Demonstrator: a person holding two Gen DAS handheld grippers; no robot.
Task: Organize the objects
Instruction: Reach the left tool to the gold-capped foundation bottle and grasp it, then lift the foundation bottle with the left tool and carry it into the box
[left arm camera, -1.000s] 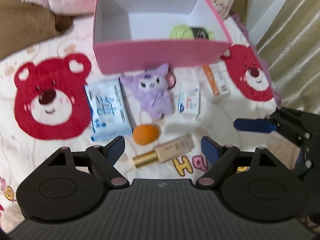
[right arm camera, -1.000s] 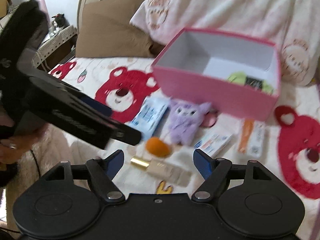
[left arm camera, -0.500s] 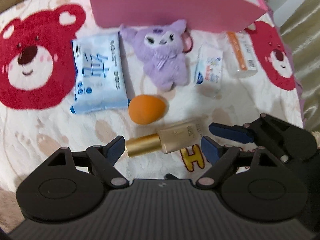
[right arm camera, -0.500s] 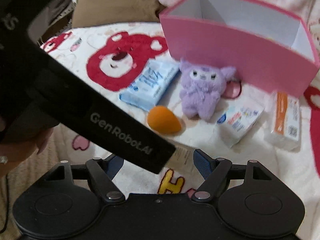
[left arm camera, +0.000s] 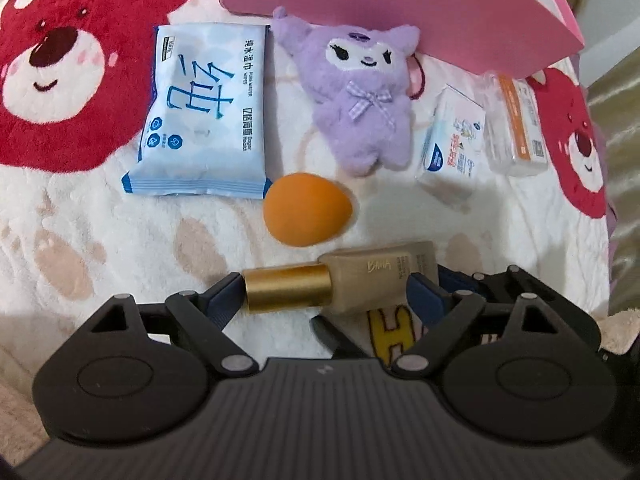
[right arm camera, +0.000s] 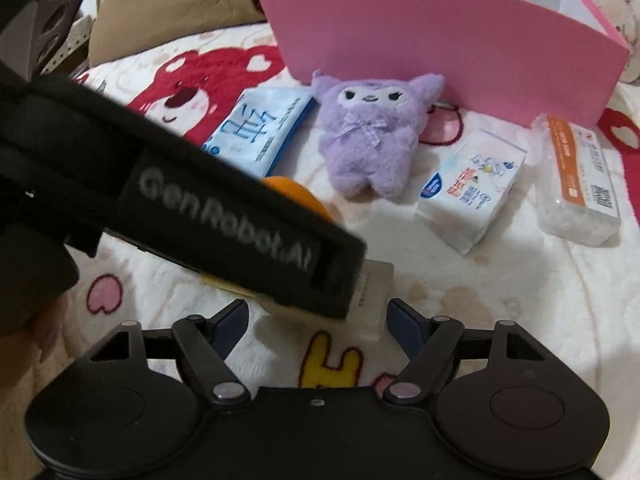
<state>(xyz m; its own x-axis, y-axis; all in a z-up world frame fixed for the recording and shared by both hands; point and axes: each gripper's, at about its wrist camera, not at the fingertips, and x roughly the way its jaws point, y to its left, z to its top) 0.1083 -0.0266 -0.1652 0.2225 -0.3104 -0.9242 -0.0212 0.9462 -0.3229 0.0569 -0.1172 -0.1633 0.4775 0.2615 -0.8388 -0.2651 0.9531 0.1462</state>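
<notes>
A beige tube with a gold cap [left arm camera: 340, 286] lies crosswise on the bear-print blanket, between the open fingers of my left gripper [left arm camera: 326, 298]. Its crimped end shows in the right wrist view [right arm camera: 370, 300], partly hidden by the left gripper's body. My right gripper [right arm camera: 316, 322] is open and empty just in front of that end. Beyond lie an orange sponge [left arm camera: 306, 210], a blue wipes pack [left arm camera: 202, 116], a purple plush [left arm camera: 366, 96], a small tissue pack [left arm camera: 452, 148] and an orange-striped packet [left arm camera: 516, 124]. The pink box [right arm camera: 440, 44] stands behind them.
The red bear prints mark the white blanket [left arm camera: 80, 240]. A brown pillow [right arm camera: 168, 4] lies at the back left. A gold curtain [left arm camera: 624, 160] hangs at the right edge of the bed.
Both grippers have moved forward and down toward the tube. The left gripper's fingers now flank the tube. The box interior has dropped out of the left view.
</notes>
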